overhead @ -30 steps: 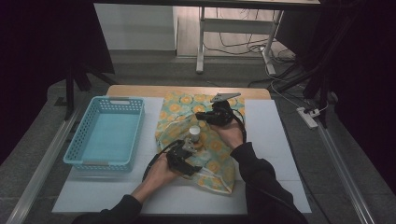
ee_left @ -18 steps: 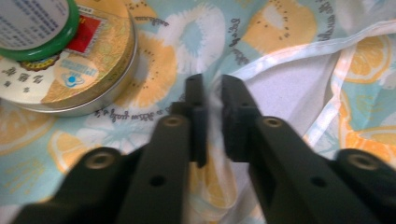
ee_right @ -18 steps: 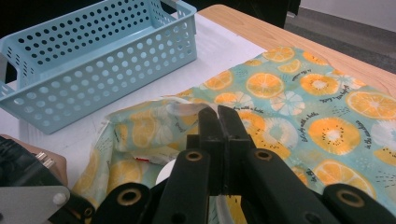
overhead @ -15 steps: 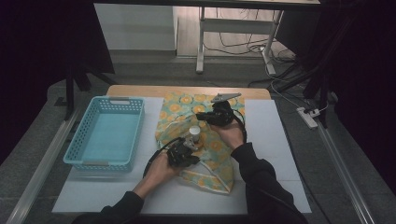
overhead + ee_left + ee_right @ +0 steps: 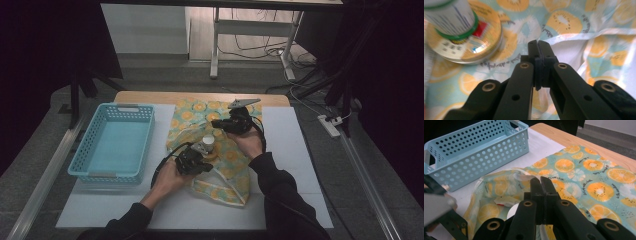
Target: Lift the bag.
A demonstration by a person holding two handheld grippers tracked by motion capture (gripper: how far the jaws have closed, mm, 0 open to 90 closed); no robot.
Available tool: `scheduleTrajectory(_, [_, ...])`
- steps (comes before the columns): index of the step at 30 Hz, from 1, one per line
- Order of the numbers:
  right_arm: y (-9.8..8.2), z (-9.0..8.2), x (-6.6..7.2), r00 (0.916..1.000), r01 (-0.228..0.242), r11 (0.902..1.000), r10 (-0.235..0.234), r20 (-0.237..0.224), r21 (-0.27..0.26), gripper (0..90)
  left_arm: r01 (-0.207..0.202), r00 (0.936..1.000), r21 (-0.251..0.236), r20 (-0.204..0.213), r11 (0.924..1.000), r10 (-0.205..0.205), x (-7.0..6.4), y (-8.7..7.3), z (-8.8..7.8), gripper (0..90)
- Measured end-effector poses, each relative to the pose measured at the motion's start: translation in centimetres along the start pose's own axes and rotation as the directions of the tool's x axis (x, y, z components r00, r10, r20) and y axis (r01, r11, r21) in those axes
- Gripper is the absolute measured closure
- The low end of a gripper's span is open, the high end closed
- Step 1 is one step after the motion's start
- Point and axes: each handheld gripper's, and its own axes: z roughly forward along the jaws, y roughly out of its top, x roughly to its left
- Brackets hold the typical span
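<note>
A cloth bag [image 5: 192,114] printed with orange slices lies across the white mat. A white bottle [image 5: 207,142] with a green ring [image 5: 454,20] stands on a round flat tin [image 5: 477,42] on the bag. My left gripper [image 5: 205,160] sits just in front of the bottle. Its jaws [image 5: 537,46] are shut on a pale fold of the bag's cloth [image 5: 574,47]. My right gripper [image 5: 217,125] is behind the bottle, shut [image 5: 540,181] on the bag's edge, which it holds up so the mouth gapes. A small packet [image 5: 504,201] and a white cap lie inside.
A light blue perforated basket [image 5: 120,107] stands left of the bag, also in the right gripper view [image 5: 474,152]. The white mat [image 5: 285,150] covers a wooden table. Cables and metal stand legs are on the floor beyond the far edge.
My left gripper has shifted a little forward toward the bottle and tin. The right gripper and the bag's raised edge have stayed put.
</note>
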Motion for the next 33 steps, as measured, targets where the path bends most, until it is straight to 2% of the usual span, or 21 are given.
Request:
scheduleTrajectory(5, [0.4, -0.3, 0.1, 1.0000, 0.005, 1.0000, -0.005, 0.001, -0.002, 90.0, 0.006, 1.0000, -0.030, 0.003, 0.9995, -0.006, 0.1, 0.9, -1.5, 90.0])
scheduleTrajectory(13, [1.2, -1.1, 0.3, 0.9999, 0.013, 0.9998, -0.013, 0.000, -0.012, 90.0, 0.038, 0.9988, -0.079, 0.035, 0.9961, -0.035, 1.1, 2.1, -3.8, 90.0])
scheduleTrajectory(22, [2.3, -1.8, 0.5, 0.9997, 0.025, 0.9996, -0.025, 0.002, -0.014, 90.0, 0.060, 0.9977, -0.087, 0.036, 0.9944, -0.057, 2.7, 4.2, -6.4, 90.0])
scheduleTrajectory(27, [2.7, -2.1, 0.4, 0.9997, 0.023, 0.9997, -0.023, -0.013, 0.001, 90.0, 0.088, 0.9947, -0.112, 0.064, 0.9899, -0.081, 3.7, 5.2, -7.6, 90.0])
scheduleTrajectory(33, [3.4, -2.6, 0.4, 0.9994, 0.019, 0.9998, -0.019, -0.029, -0.009, 90.0, 0.100, 0.9940, -0.133, 0.058, 0.9860, -0.092, 4.3, 6.5, -9.0, 90.0])
